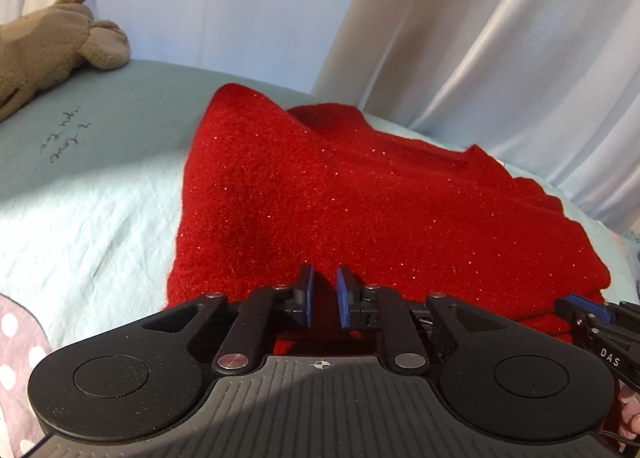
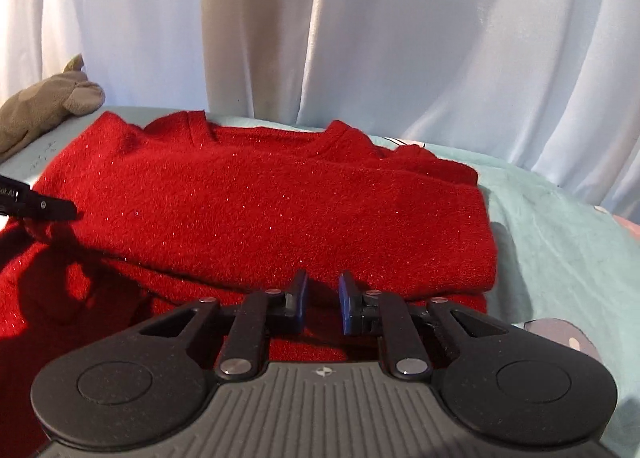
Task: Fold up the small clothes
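Pale curtains (image 2: pixel 360 38) hang behind a bed (image 1: pixel 80 226) with a light blue-green sheet, where a red sweater (image 1: pixel 360 210) lies folded in layers, a tan plush toy (image 1: pixel 44 50) well off to its far left. Both claws sit at the sweater's near edge: the left claw (image 1: pixel 325 298) is nearly closed and the right claw (image 2: pixel 323 302) likewise narrow. Each seems to pinch the near hem, though the fabric between the pads lies in shadow.

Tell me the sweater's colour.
Red with fine glitter flecks; the sweater shows best in the right wrist view.

White curtains (image 2: pixel 360 38) behind, aqua bedsheet (image 1: pixel 88 218).
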